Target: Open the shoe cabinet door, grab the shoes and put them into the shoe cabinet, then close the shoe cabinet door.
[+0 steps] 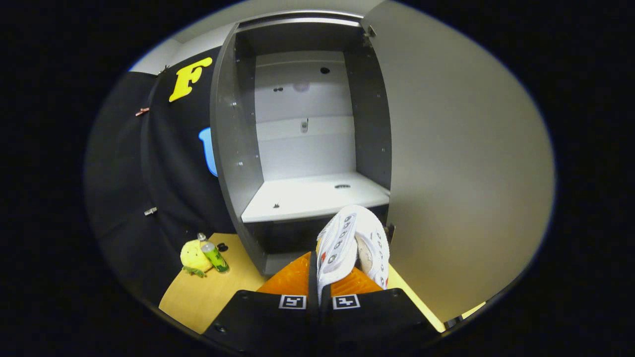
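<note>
My gripper (320,282) is shut on a pair of white shoes (353,244), soles facing me, pinched between the orange fingers (290,278). The shoes hang in front of the shoe cabinet (233,148), just below its white shelf (312,196). Its grey door (461,163) stands wide open to the right of the shoes. The inside of the cabinet has a pale back wall and dark grey side walls, and nothing lies on the shelf.
On the wooden floor (218,292) left of the cabinet lie a yellow plush toy (193,258) and a small green bottle (214,255). The black cloth wall runs behind them. The open door closes off the right side.
</note>
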A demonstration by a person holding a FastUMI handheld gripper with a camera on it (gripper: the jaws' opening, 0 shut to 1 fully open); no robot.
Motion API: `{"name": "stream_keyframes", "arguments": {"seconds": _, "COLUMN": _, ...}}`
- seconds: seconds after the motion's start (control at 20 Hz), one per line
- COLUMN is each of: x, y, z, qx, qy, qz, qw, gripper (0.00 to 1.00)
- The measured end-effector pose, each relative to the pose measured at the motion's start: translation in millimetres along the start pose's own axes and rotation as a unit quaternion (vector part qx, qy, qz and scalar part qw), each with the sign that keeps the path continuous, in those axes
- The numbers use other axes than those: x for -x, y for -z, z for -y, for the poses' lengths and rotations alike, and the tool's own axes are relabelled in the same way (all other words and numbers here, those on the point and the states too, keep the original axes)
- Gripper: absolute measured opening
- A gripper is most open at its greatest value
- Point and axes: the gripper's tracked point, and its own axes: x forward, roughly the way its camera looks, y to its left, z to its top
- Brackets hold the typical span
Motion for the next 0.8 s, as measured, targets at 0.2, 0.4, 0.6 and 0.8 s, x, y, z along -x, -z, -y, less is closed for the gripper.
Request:
{"name": "stream_keyframes", "arguments": {"seconds": 0.2, "x": -17.7, "y": -45.7, "z": -9.4, "qx": 0.005, "qy": -0.006, "qz": 0.027, "qw": 1.000, "gripper": 0.05}}
{"name": "stream_keyframes", "arguments": {"seconds": 0.4, "x": -56.0, "y": -83.2, "z": -15.2, "qx": 0.008, "qy": -0.011, "qz": 0.043, "qw": 0.999, "gripper": 0.05}}
{"name": "stream_keyframes", "arguments": {"seconds": 0.6, "x": -103.4, "y": -113.3, "z": -16.6, "qx": 0.013, "qy": -0.012, "qz": 0.056, "qw": 0.998, "gripper": 0.05}}
{"name": "stream_keyframes", "arguments": {"seconds": 0.8, "x": -157.9, "y": -130.1, "z": -22.8, "qx": 0.025, "qy": -0.022, "qz": 0.053, "qw": 0.998, "gripper": 0.05}}
